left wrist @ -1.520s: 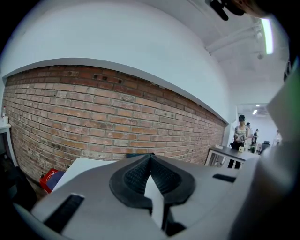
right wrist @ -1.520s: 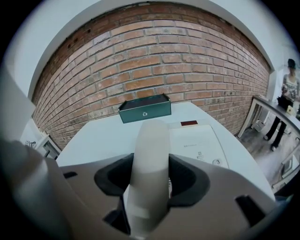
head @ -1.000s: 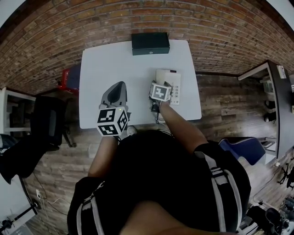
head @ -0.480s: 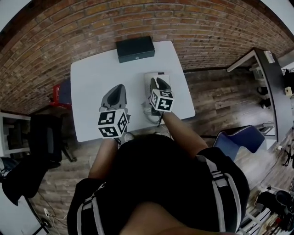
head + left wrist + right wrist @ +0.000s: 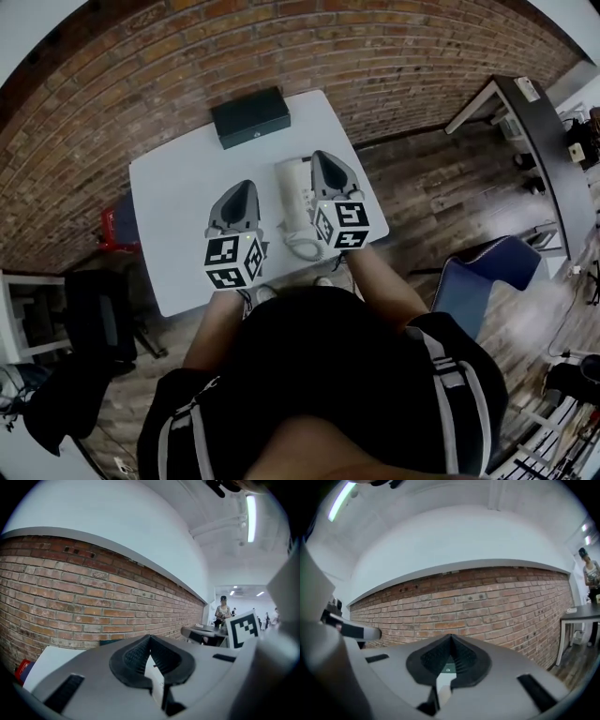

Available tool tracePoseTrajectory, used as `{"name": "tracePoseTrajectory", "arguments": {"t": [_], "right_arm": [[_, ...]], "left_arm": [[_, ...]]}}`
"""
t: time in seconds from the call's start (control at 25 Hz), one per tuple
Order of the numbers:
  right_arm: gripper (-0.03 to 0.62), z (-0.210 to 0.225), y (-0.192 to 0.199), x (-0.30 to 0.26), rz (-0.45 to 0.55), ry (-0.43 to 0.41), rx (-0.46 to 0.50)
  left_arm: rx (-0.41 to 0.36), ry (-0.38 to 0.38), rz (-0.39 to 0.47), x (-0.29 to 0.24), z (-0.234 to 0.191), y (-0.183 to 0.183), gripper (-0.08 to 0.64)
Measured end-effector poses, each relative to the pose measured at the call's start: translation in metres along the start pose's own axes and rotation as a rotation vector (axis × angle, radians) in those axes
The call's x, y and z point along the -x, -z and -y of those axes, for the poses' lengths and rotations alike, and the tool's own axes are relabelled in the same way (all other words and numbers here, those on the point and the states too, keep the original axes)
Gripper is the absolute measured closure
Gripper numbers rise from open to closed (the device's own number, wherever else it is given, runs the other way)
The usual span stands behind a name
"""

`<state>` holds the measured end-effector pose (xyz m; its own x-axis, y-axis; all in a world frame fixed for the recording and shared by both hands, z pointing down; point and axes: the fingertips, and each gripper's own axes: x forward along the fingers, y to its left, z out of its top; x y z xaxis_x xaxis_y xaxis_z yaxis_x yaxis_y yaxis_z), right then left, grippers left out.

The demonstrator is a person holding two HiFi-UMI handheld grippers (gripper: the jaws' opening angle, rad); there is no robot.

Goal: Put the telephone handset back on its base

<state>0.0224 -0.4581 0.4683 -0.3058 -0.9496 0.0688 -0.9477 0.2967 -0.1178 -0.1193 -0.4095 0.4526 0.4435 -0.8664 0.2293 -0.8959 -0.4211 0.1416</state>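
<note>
The smooth white handset (image 5: 286,192) lies lengthwise on its base (image 5: 306,199) on the matte white worktop (image 5: 178,206), its coiled cord (image 5: 302,247) trailing. The left gripper (image 5: 150,639) and right gripper (image 5: 451,638) press their ribbed jaws together, empty. A second ago, the right gripper gaped over the telephone.

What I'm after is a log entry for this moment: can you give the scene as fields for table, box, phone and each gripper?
table: white, against a brick wall
box: dark, at the table's far edge
phone: white, on the table's right part, with a coiled cord at its near end
handset: looks laid on the phone; too small to be sure
left gripper: shut, empty, left of the phone
right gripper: shut, empty, at the phone's right side
</note>
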Motion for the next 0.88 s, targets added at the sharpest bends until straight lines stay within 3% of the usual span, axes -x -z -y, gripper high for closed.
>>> {"name": "tracePoseTrajectory", "arguments": {"t": [0.28,0.56,0.88], "right_arm": [[0.595,0.023,-0.046,0.037,0.078,0.051,0.012],[0.594,0.037,-0.045,0.053,0.078,0.07,-0.029],[0.595,0.029,-0.043,0.06,0.067,0.048,-0.004]], "left_arm": [[-0.015,0.028,0.013,-0.007,0.014,-0.006,0.558],[-0.025,0.052,0.008,-0.01,0.026,-0.005,0.558],[-0.031,0.05,0.006,-0.008,0.028,-0.005,0.558]]}}
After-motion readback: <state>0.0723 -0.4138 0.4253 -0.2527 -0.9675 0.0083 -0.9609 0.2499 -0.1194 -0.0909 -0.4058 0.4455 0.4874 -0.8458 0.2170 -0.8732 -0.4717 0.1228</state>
